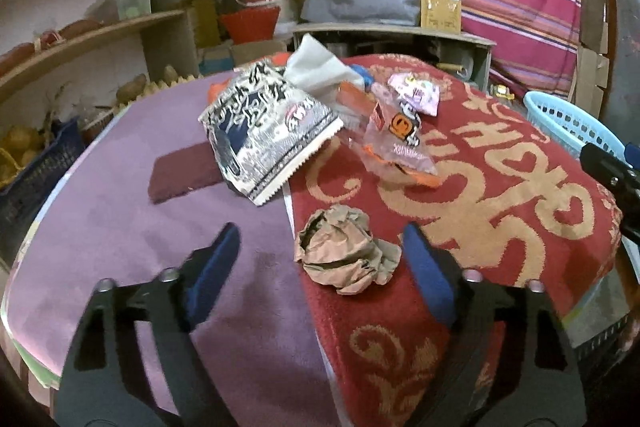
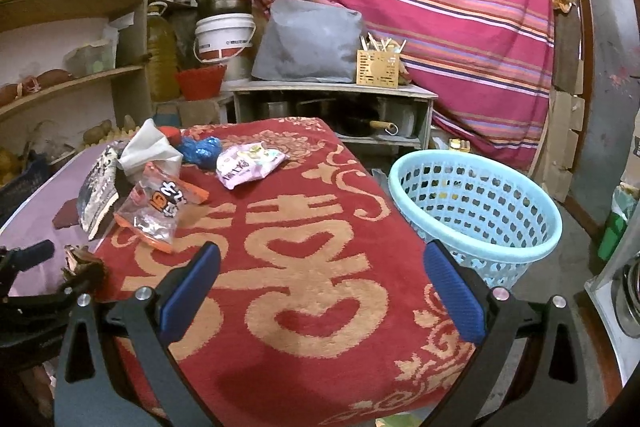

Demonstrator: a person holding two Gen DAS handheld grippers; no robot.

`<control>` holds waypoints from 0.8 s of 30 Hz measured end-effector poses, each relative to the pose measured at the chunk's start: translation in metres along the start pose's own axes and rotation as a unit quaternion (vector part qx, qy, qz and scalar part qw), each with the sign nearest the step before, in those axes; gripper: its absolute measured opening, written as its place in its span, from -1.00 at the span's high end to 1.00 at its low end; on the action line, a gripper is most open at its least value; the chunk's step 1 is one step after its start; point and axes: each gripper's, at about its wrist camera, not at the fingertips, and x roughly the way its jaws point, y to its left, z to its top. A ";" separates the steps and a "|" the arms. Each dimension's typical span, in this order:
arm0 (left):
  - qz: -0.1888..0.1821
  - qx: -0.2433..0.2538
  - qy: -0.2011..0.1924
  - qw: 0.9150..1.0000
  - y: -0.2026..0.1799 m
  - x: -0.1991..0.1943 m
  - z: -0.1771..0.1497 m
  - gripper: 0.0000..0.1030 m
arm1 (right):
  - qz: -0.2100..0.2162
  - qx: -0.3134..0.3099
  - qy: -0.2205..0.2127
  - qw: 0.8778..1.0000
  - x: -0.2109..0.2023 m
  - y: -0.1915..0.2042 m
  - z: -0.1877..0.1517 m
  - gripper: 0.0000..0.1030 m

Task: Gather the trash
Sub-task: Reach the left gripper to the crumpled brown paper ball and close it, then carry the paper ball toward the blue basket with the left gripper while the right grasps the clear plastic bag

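Partly hidden in the right wrist view, the crumpled brown paper ball (image 1: 347,251) shows only an edge behind the left tongs (image 1: 320,247). Those tongs point downward, jaws apart on either side of the ball, the right pad just beside it, neither pad pressing. The right tongs (image 2: 320,291) hang released over the red patterned cloth (image 2: 304,267). Ahead lie 3 glossy wrappers. A perforated blue basket (image 2: 480,211) stands right of the right tongs.
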 end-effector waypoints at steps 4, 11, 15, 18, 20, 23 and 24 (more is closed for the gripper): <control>-0.011 0.004 -0.007 1.000 -0.001 -0.001 0.000 -0.13 | 0.000 -0.002 0.004 1.000 0.003 0.002 -0.001 -0.92; -0.021 0.018 -0.009 1.000 -0.003 -0.006 -0.001 0.17 | 0.006 -0.008 0.009 1.000 0.003 0.012 -0.001 -0.92; -0.025 -0.003 -0.008 1.000 0.009 -0.010 0.001 0.18 | 0.008 -0.012 0.012 1.000 0.003 0.017 -0.001 -0.92; -0.025 -0.021 -0.010 0.999 0.021 -0.014 0.002 0.19 | 0.012 -0.011 0.012 1.000 0.003 0.021 0.000 -0.92; -0.018 -0.026 -0.014 0.999 0.028 -0.016 0.003 0.20 | 0.016 -0.013 0.013 1.000 0.003 0.025 0.003 -0.92; 0.000 -0.035 -0.022 0.999 0.042 -0.021 0.007 0.20 | 0.023 -0.018 0.008 1.000 0.003 0.034 0.010 -0.92; 0.007 -0.038 -0.028 0.999 0.047 -0.024 0.009 0.20 | 0.026 -0.020 0.008 0.999 0.004 0.038 0.011 -0.92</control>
